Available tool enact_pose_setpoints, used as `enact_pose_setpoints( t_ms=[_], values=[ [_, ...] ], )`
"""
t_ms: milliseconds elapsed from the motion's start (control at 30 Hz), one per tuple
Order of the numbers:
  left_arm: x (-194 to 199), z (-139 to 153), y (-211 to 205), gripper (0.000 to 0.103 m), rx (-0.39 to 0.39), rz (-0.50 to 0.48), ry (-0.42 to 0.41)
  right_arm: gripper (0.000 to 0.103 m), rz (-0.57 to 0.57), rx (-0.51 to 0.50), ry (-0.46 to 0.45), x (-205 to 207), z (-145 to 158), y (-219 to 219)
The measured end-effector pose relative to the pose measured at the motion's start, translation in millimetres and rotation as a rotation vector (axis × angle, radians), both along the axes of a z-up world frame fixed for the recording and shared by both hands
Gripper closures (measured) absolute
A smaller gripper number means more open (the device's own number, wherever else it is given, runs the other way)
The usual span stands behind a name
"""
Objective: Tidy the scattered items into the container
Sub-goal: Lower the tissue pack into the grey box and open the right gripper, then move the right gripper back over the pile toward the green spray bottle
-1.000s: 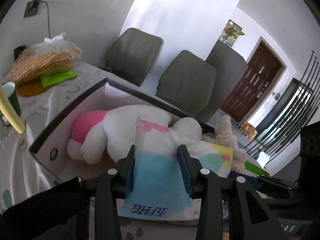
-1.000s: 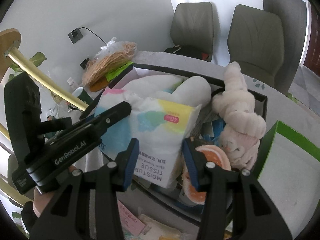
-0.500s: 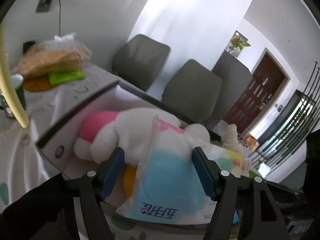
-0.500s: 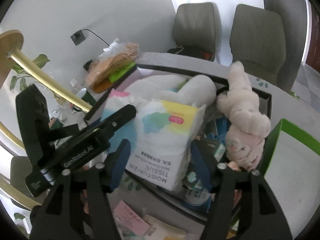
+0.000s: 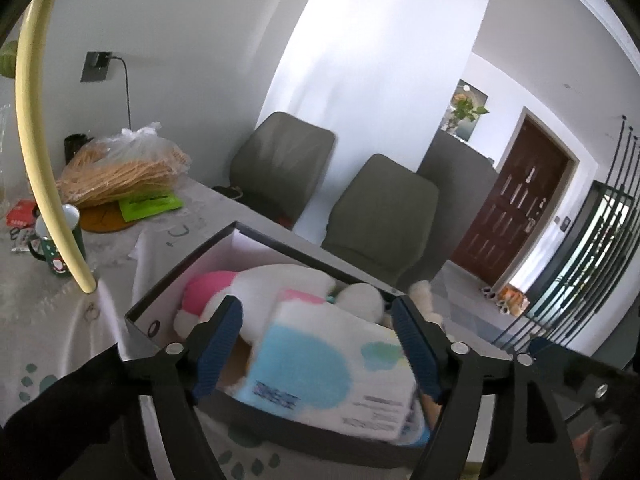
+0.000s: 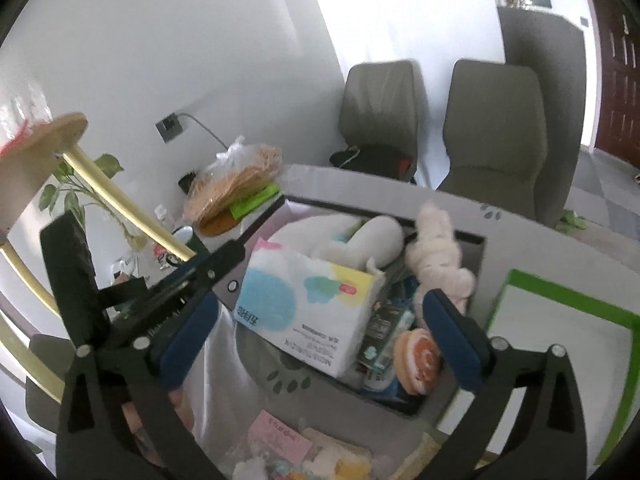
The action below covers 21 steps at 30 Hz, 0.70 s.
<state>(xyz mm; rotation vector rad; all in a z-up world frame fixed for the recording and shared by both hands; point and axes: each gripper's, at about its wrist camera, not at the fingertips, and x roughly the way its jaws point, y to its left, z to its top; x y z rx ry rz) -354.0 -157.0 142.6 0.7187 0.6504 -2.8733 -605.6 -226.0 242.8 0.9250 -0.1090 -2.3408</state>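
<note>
My right gripper point(image 6: 320, 340) hangs wide open above the tissue pack point(image 6: 308, 304), which lies in the dark box point(image 6: 478, 256) beside plush toys point(image 6: 438, 264).

1. tissue pack point(image 6: 308, 304) – its lower side panel carries upside-down print reading "moisture tissue"; the smaller lines beneath are too fine to make out.
2. the same pack's front edge bears blue chinese characters, inverted and not legible; in the left wrist view they are only a blur.
3. left gripper point(image 6: 192, 276) – white lettering on its body, too blurred to read.
4. pink card point(image 6: 280, 438) – faint handwriting, unreadable.
</note>
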Motion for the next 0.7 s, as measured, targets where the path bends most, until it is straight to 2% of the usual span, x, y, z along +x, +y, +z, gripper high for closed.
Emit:
enact_pose_setpoints(
  t_ms=[267,400,567,700],
  values=[
    [35.0,27.3,34.1,0.016,0.001,-0.061,0.022,0.0,-0.042,-0.067,0.013,40.0,36.9,51.5],
    [58.0,41.3,56.1,0.001,-0.023,-0.09,0.036,0.0,-0.054,-0.101,0.024,69.5,51.2,73.8],
    [103.5,56.9,86.2,0.001,-0.084,-0.13,0.081,0.0,-0.052,-0.157,0.034,113.0,65.2,97.3],
    [133.8,63.7,100.8,0.001,-0.1,-0.16,0.099,0.0,-0.048,-0.193,0.053,148.2,70.7,114.5]
  ],
)
